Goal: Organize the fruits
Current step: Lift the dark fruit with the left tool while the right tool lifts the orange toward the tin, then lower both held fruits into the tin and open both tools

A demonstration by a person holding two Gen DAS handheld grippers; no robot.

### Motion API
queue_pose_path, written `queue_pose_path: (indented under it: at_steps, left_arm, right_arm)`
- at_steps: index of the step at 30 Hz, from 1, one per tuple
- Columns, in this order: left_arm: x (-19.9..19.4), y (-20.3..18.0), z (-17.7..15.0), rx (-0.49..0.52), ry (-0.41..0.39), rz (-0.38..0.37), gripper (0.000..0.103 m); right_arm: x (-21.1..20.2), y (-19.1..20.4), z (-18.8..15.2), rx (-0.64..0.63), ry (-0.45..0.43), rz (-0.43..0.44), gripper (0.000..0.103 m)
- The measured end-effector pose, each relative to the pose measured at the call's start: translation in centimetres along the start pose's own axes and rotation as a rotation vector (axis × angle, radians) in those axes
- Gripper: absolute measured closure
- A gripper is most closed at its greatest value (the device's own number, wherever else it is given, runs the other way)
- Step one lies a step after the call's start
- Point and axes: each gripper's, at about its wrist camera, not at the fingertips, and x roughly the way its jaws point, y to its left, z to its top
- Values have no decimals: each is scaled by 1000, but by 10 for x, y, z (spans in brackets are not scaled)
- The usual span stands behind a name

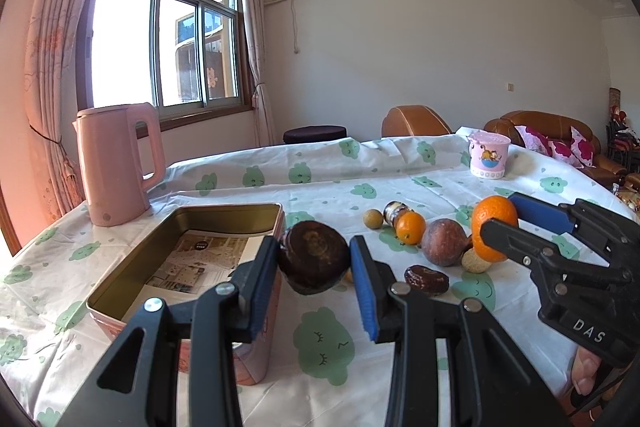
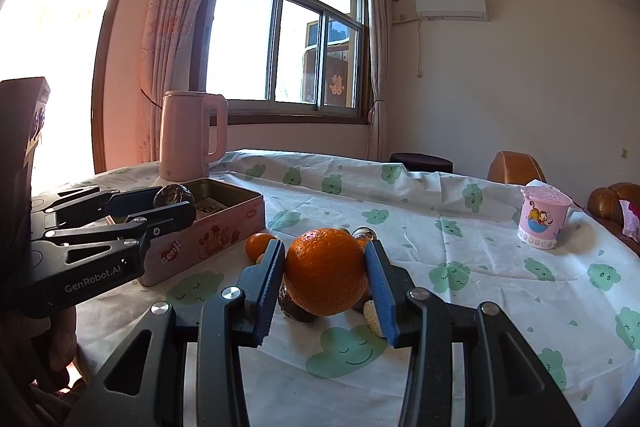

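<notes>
**Two fruits held, several half hidden**

Two grippers each grip a fruit. The left gripper (image 1: 314, 261) has its fingers clamped on a dark brown fruit (image 1: 313, 257), held just right of the open tin (image 1: 120, 283), above its near right corner. The right gripper (image 2: 326, 277) has its fingers clamped on a large orange (image 2: 326, 271), low over the fruit pile.

Behind that orange, a dark fruit (image 2: 292, 303) and a pale one (image 2: 372, 311) show only as slivers, and a small orange (image 2: 258, 245) peeks out on its left. The paper (image 1: 204, 259) lining the tin carries print too small to read. On the tin's pink side the word looks like "Genji", hard to confirm. The grippers read "GenRobot.AI" and "DAS", the latter cut off.

On the cloud-patterned cloth over the surface (image 1: 320, 347) lie a reddish round fruit (image 1: 444, 241), a date (image 1: 426, 279), a small jar (image 1: 394, 211) on its side and a pale round fruit (image 1: 374, 217). A pink kettle (image 1: 116, 163) stands far left; a cartoon cup (image 1: 489, 154) stands far right.
</notes>
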Motion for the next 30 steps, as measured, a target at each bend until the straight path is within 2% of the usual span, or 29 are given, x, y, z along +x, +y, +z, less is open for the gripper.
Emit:
queue_pose_path:
  at_steps: [7,13,26,30]
  left_arm:
    - [3,8,3,-11,15,23,64]
    - [6,23,7,-30,33,48,64]
    - [34,100,11,-123,139,136,64]
    - [45,120,12,-148,182,131,64]
  right_arm:
    - [1,2,8,-4,1,10,59]
    - [10,12,25,-18,4,59,59]
    - [60,62,72,-53,42,225,59]
    - [84,80,78,-60,79,268,59]
